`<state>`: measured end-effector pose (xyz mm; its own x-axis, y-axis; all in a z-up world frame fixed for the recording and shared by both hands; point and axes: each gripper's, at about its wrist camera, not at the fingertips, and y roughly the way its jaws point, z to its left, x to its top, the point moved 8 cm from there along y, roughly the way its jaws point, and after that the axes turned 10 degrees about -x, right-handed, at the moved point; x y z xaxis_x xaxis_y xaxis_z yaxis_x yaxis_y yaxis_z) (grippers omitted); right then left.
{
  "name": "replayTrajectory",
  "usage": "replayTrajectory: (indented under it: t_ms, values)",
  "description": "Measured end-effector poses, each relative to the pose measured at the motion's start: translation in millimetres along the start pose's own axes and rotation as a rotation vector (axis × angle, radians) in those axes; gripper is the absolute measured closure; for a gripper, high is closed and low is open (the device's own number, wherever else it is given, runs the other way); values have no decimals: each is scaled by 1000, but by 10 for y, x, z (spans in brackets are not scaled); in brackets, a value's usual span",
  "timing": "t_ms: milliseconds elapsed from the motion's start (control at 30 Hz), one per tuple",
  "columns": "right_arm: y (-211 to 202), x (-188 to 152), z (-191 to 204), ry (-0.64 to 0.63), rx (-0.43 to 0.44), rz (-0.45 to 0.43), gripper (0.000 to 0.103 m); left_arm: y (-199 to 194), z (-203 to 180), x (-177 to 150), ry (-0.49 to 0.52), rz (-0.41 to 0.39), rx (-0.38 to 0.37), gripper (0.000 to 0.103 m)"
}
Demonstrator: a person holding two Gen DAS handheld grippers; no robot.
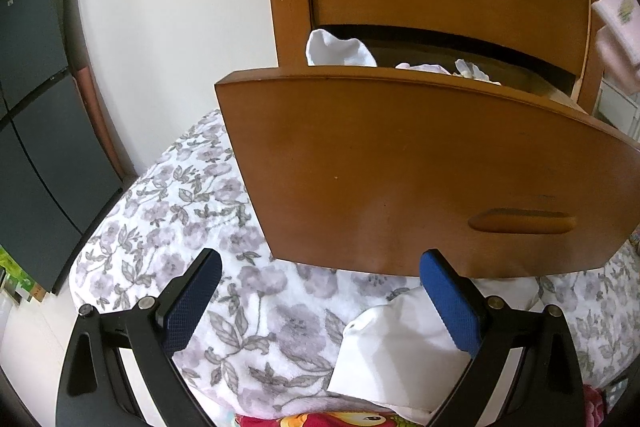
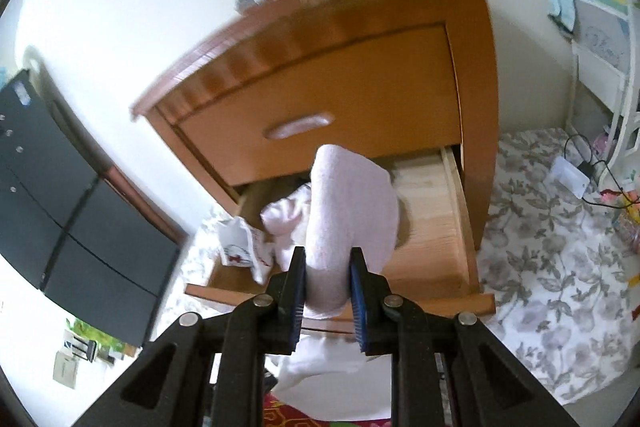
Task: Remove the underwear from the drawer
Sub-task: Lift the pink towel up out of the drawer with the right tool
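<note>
The wooden nightstand's lower drawer (image 2: 456, 227) stands pulled out. My right gripper (image 2: 327, 267) is shut on a pale pink piece of underwear (image 2: 352, 203), held up above the drawer. More white garments (image 2: 280, 219) lie in the drawer's left part. In the left wrist view the drawer front (image 1: 400, 167) fills the middle, with white cloth (image 1: 340, 49) showing over its top edge. My left gripper (image 1: 320, 301) is open, low in front of the drawer and holding nothing. A white garment (image 1: 392, 351) lies on the floral blanket (image 1: 200, 211) by its right finger.
The upper drawer (image 2: 320, 107) is closed. A dark cabinet (image 2: 60, 219) stands to the left by the wall. A white shelf unit (image 2: 608, 67), cables and small items sit to the right on the floral blanket (image 2: 560, 267).
</note>
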<state>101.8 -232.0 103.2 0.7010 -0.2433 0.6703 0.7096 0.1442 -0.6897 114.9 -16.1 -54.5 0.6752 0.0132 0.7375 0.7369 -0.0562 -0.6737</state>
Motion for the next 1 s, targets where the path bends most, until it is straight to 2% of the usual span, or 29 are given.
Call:
replayTrajectory:
  t_ms: [200, 400, 700, 833, 1000]
  values:
    - [-405, -245, -7, 54, 6, -128, 81, -51, -45, 23, 32, -22, 18, 4]
    - [-567, -521, 29, 51, 7, -164, 82, -75, -38, 31, 37, -34, 35, 4]
    - [-711, -728, -25, 49, 16, -177, 82, -207, -196, 57, 124, -88, 47, 4]
    - [-729, -789, -12, 32, 16, -175, 82, -237, -204, 65, 128, -100, 43, 4]
    - [-601, -934, 7, 12, 8, -129, 81, -267, -180, 61, 116, -109, 39, 4]
